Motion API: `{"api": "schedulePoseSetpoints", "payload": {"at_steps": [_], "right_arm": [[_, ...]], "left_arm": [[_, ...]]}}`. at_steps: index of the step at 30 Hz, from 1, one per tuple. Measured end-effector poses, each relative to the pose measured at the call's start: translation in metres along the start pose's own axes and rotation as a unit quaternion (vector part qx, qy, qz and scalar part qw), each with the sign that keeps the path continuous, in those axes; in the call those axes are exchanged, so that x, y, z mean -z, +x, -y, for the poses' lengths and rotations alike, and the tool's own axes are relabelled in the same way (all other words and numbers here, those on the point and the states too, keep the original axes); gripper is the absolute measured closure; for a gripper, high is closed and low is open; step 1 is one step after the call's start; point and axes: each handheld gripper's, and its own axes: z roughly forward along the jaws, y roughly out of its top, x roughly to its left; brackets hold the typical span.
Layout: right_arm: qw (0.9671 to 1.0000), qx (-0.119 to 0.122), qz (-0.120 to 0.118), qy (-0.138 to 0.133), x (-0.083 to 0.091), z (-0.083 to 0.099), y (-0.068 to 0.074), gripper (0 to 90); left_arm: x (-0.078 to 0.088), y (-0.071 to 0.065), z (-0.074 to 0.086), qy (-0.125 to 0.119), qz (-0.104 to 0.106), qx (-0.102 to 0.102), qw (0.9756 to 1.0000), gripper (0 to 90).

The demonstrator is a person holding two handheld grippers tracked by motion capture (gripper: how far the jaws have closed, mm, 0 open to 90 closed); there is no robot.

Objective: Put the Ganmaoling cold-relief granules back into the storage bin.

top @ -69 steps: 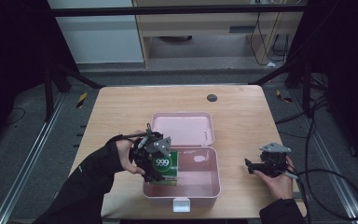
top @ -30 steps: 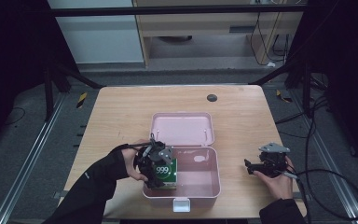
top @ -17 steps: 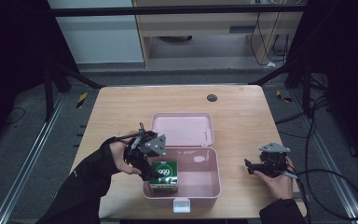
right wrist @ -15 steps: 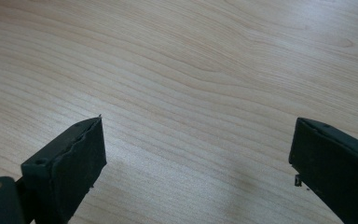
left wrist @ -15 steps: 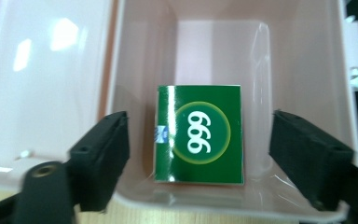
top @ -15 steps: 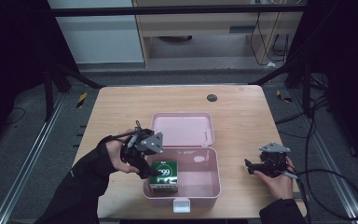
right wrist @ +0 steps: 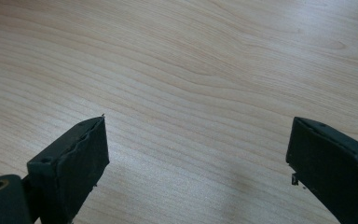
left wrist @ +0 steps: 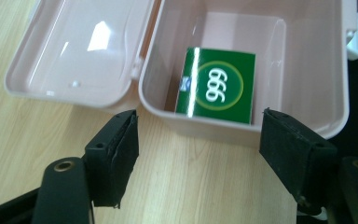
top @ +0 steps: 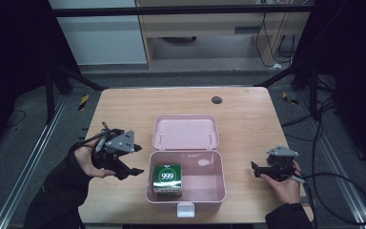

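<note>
Pink lunch box (top: 186, 183) with green carton (top: 167, 180) inside, lid (top: 185, 132) swung open on the wooden table (top: 248, 119).

The carton, marked 999, was set against the box's left wall, apart from both tools. The left gripper (top: 132, 171) was held just left of the box, its jaws parted with nothing between them, having just been closing. The right gripper (top: 256, 169) was rested well to the right of the box, jaws spread wide over bare wood.

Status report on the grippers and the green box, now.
Left gripper empty, jaws just been closing. Right gripper open. Green box inside pink case. Nothing blocking.
</note>
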Motion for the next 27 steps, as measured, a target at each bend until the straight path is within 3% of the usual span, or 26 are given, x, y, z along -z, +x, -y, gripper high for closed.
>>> {"api": "schedulePoseSetpoints", "payload": {"at_steps": [3,11,16,21,23,27], "right_arm": [[1.0,-0.006,0.0,-0.001,0.0,0.0,0.0,6.0],[1.0,-0.007,0.001,-0.003,0.0,0.001,-0.001,5.8],[0.9999,-0.009,0.004,-0.005,-0.001,0.001,-0.001,4.9],[0.9998,-0.018,0.01,-0.006,-0.001,0.001,-0.001,3.8],[0.9997,-0.018,0.014,-0.008,-0.001,0.001,-0.002,3.3],[0.9996,-0.022,0.018,-0.005,-0.001,0.001,-0.003,2.5]], "left_arm": [[-0.002,0.0,0.018,-0.003,-0.007,0.026,0.9996,28.3],[-0.022,0.002,0.057,0.005,-0.008,0.069,0.9976,27.9],[-0.038,0.005,0.077,0.013,-0.016,0.103,0.9945,25.6],[-0.05,0.009,0.093,0.013,-0.034,0.14,0.9894,24.4],[-0.054,0.013,0.1,0.012,-0.045,0.158,0.9864,24.2],[-0.057,0.02,0.113,-0.015,-0.079,0.207,0.975,22.8]]}}
